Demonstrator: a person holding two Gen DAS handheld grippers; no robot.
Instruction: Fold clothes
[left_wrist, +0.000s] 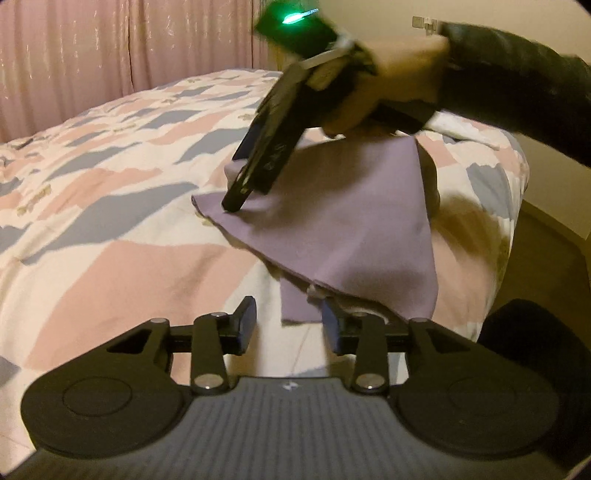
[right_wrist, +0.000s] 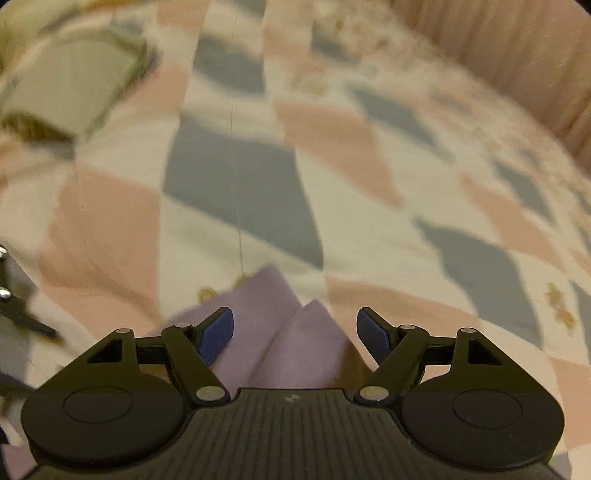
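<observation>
A lilac cloth (left_wrist: 332, 225) lies folded in a rough triangle on the patterned bed, near its right edge. My left gripper (left_wrist: 288, 326) is open low over the bed, and the cloth's near corner reaches up to its fingertips. A hand (left_wrist: 391, 81) in a dark sleeve holds my right gripper (left_wrist: 232, 205), which slants down with its tips on the cloth's far left corner. In the right wrist view the right gripper (right_wrist: 295, 332) stands wide open, with two folds of the lilac cloth (right_wrist: 288, 343) lying between its blue pads (right_wrist: 218, 334).
The bedspread (left_wrist: 122, 229) has pink, grey-blue and white patches. A pink curtain (left_wrist: 110, 44) hangs behind it. The bed's edge and floor (left_wrist: 546, 236) lie to the right. A pale flat item (right_wrist: 74, 81) lies far off on the bed.
</observation>
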